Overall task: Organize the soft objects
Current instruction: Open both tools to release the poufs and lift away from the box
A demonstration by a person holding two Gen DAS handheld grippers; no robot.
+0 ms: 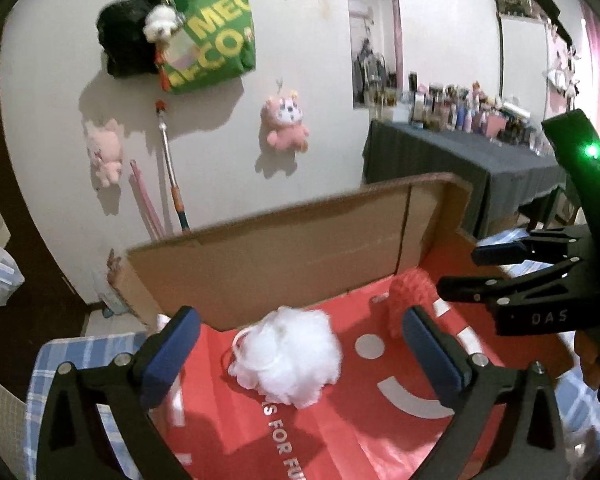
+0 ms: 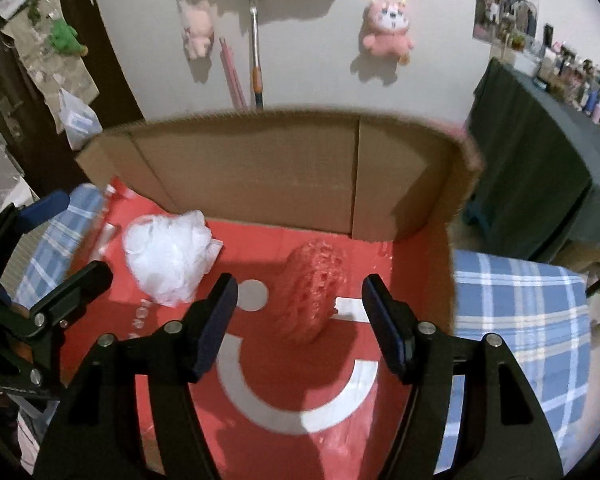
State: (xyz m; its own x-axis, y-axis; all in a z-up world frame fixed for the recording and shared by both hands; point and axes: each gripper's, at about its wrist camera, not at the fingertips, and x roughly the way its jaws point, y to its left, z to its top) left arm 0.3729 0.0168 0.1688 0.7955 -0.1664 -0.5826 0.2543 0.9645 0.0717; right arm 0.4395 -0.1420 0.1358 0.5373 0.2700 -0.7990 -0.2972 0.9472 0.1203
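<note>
A white mesh bath pouf (image 1: 286, 354) lies on the red liner inside a cardboard box (image 1: 260, 256). My left gripper (image 1: 300, 354) is open, its blue-padded jaws either side of the pouf and apart from it. A red sponge (image 2: 312, 294) stands on edge on the red liner; it also shows in the left wrist view (image 1: 410, 292). My right gripper (image 2: 298, 324) is open around the sponge without touching it. The pouf shows at left in the right wrist view (image 2: 168, 254). The right gripper appears at right in the left wrist view (image 1: 460, 276).
The cardboard box back wall (image 2: 260, 176) stands upright behind both objects. The box rests on a blue plaid cloth (image 2: 520, 320). Pink plush toys (image 1: 286, 124) and a green bag (image 1: 216, 36) hang on the wall. A dark-clothed table (image 1: 460, 168) with bottles stands right.
</note>
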